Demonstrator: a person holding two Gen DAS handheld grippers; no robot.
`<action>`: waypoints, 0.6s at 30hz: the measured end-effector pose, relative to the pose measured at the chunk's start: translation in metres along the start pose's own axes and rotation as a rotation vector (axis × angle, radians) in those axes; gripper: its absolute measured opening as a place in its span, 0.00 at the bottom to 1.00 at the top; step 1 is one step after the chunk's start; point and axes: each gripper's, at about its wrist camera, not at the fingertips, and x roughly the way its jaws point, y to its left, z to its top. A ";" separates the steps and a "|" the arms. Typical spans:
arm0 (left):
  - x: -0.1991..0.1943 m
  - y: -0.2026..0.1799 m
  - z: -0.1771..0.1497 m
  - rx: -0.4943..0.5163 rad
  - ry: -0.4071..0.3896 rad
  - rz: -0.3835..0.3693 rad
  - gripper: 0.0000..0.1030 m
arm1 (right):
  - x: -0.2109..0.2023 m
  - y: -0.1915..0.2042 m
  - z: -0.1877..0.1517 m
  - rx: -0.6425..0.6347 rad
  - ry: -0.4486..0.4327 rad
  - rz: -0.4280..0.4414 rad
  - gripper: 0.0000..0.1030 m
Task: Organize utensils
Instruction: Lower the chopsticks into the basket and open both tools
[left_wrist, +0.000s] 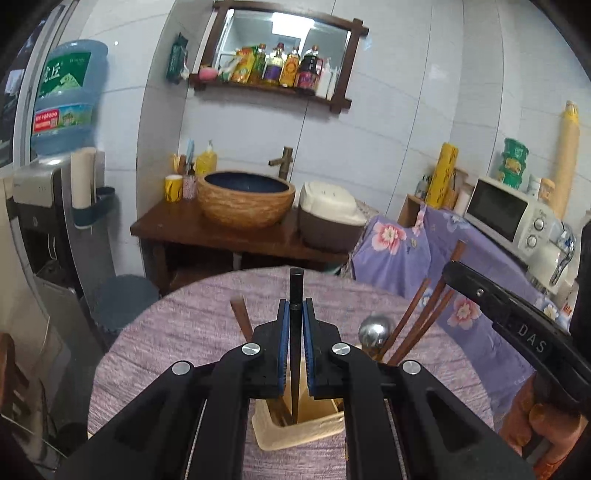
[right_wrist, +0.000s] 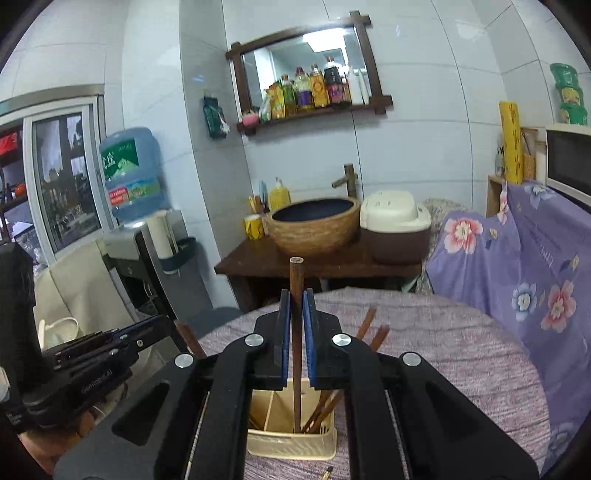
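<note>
My left gripper (left_wrist: 295, 308) is shut on a black chopstick (left_wrist: 296, 291) held upright, its lower end inside a cream utensil holder (left_wrist: 295, 432) on the round table. Brown chopsticks (left_wrist: 413, 317) and a metal ladle (left_wrist: 375, 330) lean in the holder. My right gripper (right_wrist: 295, 299) is shut on a brown chopstick (right_wrist: 296, 277), whose lower end reaches down into the same cream holder (right_wrist: 291, 443) beside other brown chopsticks (right_wrist: 325, 406). The right gripper shows as a black arm (left_wrist: 509, 314) at the right of the left wrist view.
The round table (left_wrist: 177, 332) wears a purple cloth. Behind it stand a wooden stand with a basin (left_wrist: 245, 201) and a rice cooker (left_wrist: 328, 214), a water dispenser (left_wrist: 55, 177) at left, and a microwave (left_wrist: 506, 214) on a floral-covered cabinet at right.
</note>
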 end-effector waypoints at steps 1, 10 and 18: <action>0.003 0.001 -0.003 -0.003 0.012 -0.003 0.08 | 0.004 -0.001 -0.005 0.001 0.015 -0.004 0.08; 0.019 0.011 -0.024 -0.027 0.068 -0.002 0.08 | 0.011 -0.003 -0.027 -0.004 0.035 -0.014 0.08; -0.025 0.007 -0.047 0.031 0.000 0.018 0.49 | -0.027 0.001 -0.058 -0.054 0.027 -0.080 0.50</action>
